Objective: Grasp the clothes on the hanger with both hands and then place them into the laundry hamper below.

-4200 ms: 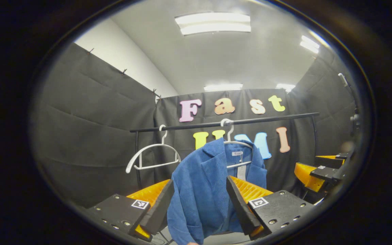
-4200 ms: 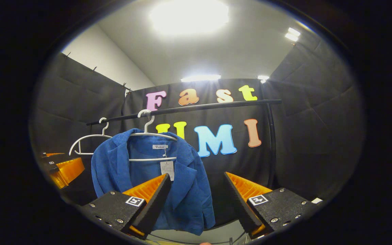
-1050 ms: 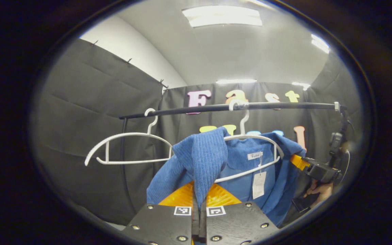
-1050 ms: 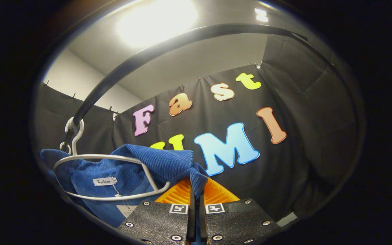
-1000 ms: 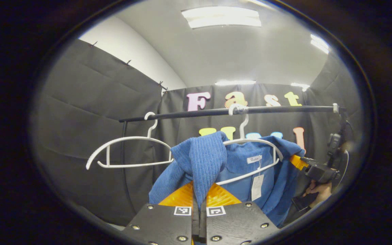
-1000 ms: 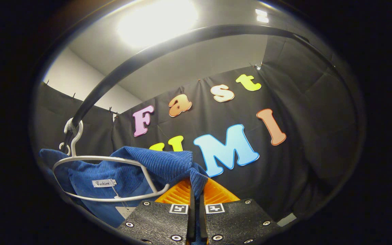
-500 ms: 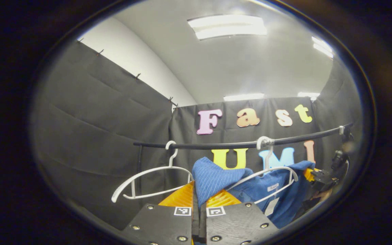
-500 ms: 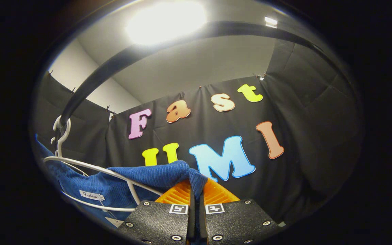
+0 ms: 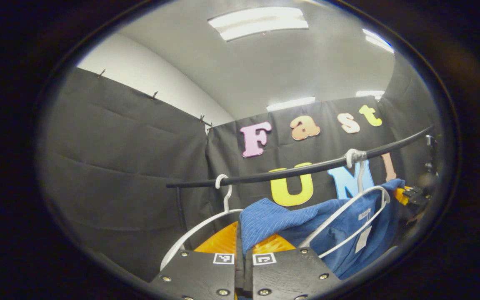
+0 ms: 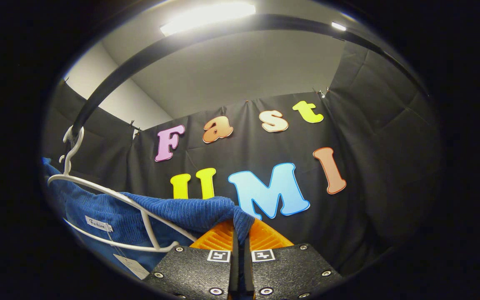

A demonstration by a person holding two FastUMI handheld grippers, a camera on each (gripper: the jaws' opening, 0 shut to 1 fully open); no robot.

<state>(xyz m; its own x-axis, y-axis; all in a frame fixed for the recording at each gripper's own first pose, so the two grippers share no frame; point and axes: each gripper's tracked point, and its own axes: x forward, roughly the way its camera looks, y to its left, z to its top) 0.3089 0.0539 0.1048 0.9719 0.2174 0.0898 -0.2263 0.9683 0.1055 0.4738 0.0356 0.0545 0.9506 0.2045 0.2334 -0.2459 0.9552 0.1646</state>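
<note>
Both grasps were made. The left tongs [image 9: 240, 250] stood clamped on one shoulder fold of the blue jacket [image 9: 277, 218]; the right tongs [image 10: 240, 246] stood clamped on the other shoulder fold. The jacket was stretched between the two sets of tongs, its long axis running roughly sideways along the black rail [image 9: 298, 171] — collar and tag toward the middle. It was drawn low across the white hanger [image 9: 348, 212], which hung tilted from the rail by its hook; whether the garment had cleared it could not be told. An empty white hanger [image 9: 200, 231] hung beside it. Remaining, in my judgement: free the jacket and lower it into the hamper
</note>
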